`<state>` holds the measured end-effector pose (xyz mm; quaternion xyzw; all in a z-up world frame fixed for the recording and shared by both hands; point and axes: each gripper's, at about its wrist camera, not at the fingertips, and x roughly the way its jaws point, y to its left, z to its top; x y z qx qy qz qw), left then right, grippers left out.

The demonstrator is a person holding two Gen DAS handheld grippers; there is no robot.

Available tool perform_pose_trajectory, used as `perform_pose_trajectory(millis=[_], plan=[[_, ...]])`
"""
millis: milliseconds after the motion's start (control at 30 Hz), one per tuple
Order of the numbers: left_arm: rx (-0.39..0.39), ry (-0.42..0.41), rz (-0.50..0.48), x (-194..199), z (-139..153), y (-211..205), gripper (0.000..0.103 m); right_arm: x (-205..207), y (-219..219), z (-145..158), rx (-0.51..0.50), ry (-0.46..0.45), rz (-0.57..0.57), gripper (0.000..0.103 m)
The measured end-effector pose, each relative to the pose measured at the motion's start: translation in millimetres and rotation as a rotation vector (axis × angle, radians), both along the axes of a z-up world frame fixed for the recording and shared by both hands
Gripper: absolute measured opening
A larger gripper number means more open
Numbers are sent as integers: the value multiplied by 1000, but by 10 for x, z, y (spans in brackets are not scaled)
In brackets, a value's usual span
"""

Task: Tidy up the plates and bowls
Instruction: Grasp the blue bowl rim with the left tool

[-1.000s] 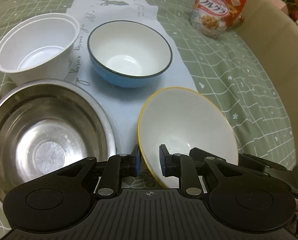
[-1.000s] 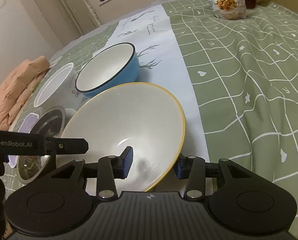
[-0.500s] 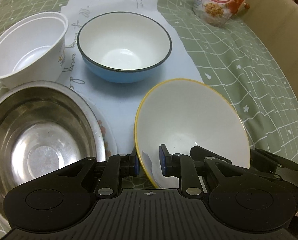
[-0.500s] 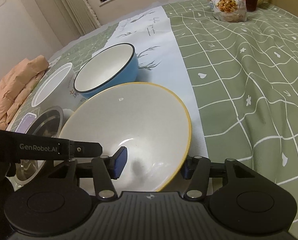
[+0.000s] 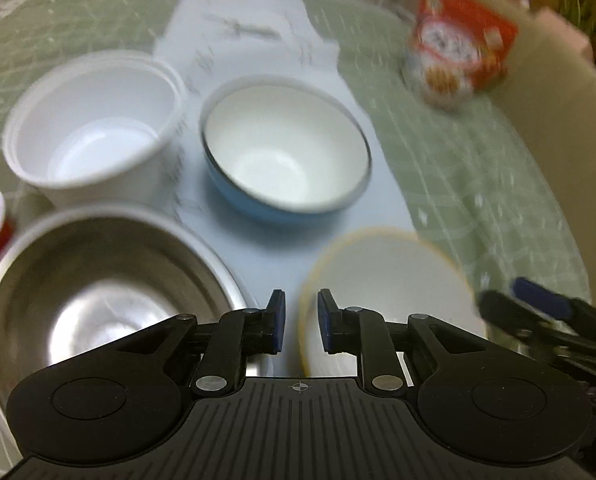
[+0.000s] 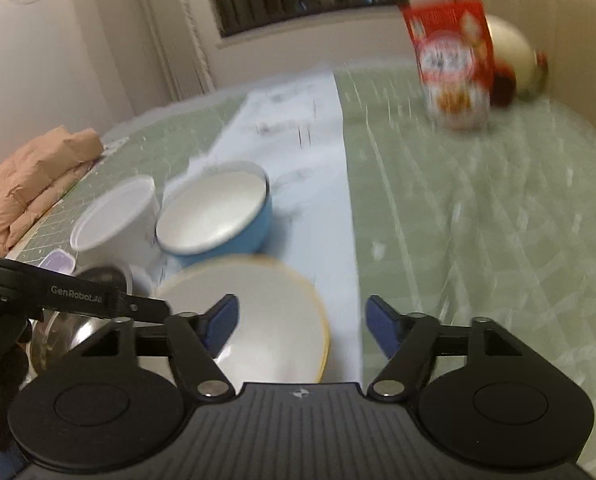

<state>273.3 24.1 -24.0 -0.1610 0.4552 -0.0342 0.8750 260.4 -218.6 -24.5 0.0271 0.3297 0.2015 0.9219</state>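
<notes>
Both views are motion-blurred. A white bowl with a yellow rim (image 5: 390, 280) (image 6: 258, 312) is tilted in front of both grippers. My left gripper (image 5: 301, 320) is shut on its near-left rim. My right gripper (image 6: 302, 322) is open, its jaws wide apart around the bowl's right side without touching it. A steel bowl (image 5: 98, 292) sits at the left, a blue bowl (image 5: 286, 152) (image 6: 218, 216) behind, and a white plastic tub (image 5: 94, 124) (image 6: 118, 216) at the far left.
A red cereal bag (image 5: 458, 44) (image 6: 454, 60) stands at the back right on the green checked tablecloth (image 6: 478, 220). A pale runner (image 5: 254, 40) lies under the bowls. A folded peach cloth (image 6: 38, 184) lies at the left edge.
My right gripper has opened and let go of the yellow-rimmed bowl. Both grippers have pulled back and up. The left keeps its hold on the rim.
</notes>
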Motion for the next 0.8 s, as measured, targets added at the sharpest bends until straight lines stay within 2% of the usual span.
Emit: perform_pose_trajectory(millis=[33, 100, 233, 333, 433, 533, 667, 733, 800], plan=[[-20, -19, 14, 19, 30, 70, 21, 26, 5, 78, -22, -28, 2, 82], [-52, -48, 56, 66, 88, 222, 21, 140, 34, 204, -66, -52, -15, 82], [-112, -76, 168, 131, 174, 562, 21, 508, 117, 235, -140, 31, -46, 84], [-107, -76, 205, 238, 178, 727, 21, 666, 228, 175, -188, 67, -57, 84], [-104, -52, 210, 387, 111, 824, 21, 767, 413, 159, -179, 107, -39, 87], [-142, -27, 191, 540, 7, 845, 21, 865, 604, 161, -160, 153, 24, 87], [-132, -12, 163, 719, -81, 788, 21, 1083, 835, 128, -142, 156, 41, 87], [-119, -2, 159, 805, -111, 769, 21, 1216, 931, 81, -129, 173, 24, 84], [-103, -1, 154, 879, -125, 749, 21, 1409, 997, -14, -92, 235, 18, 78]])
